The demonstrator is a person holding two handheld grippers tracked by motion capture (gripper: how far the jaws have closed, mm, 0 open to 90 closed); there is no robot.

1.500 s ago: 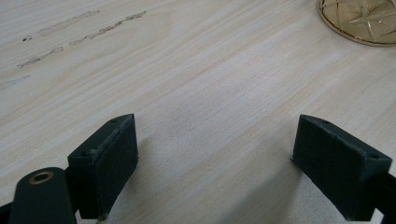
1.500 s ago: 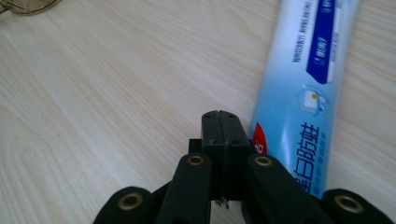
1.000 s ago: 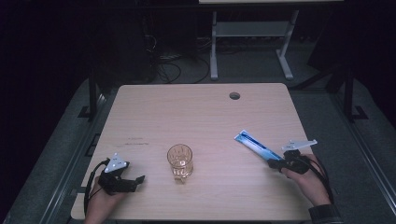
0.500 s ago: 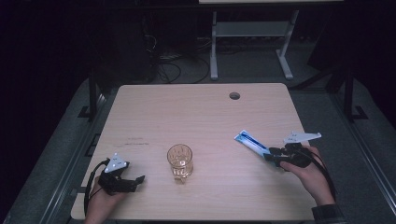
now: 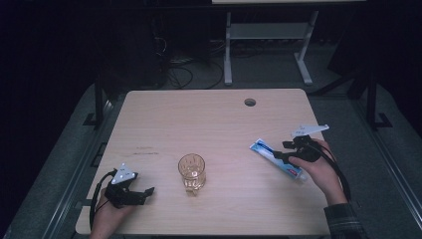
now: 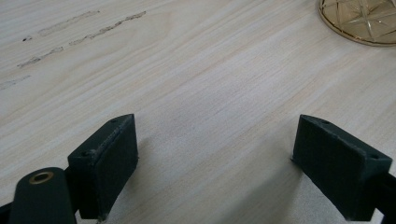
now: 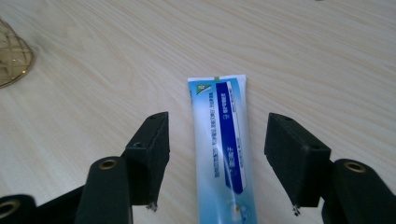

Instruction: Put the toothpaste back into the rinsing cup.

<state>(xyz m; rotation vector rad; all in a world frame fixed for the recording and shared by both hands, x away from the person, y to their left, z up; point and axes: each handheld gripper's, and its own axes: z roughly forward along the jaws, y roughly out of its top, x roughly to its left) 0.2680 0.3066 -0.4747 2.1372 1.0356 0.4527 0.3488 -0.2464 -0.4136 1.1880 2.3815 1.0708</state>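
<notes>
Right now your wooden table (image 5: 214, 124) carries an amber glass (image 5: 192, 172) near its front middle and a toothpaste tube (image 5: 271, 155) lying flat toward the right. Your right gripper (image 7: 217, 154) straddles that tube, jaws spread and not yet touching it; you seem about to grasp, so next lower and close squarely across its body. Your left gripper (image 6: 217, 158) rests near the front left, jaws apart, empty.

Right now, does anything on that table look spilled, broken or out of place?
Nothing is spilled or broken. The amber glass stands upright, and the toothpaste tube lies flat on the table between the open jaws of the right gripper. The one blemish is some faint scuff marks on the wood near the left gripper.
</notes>
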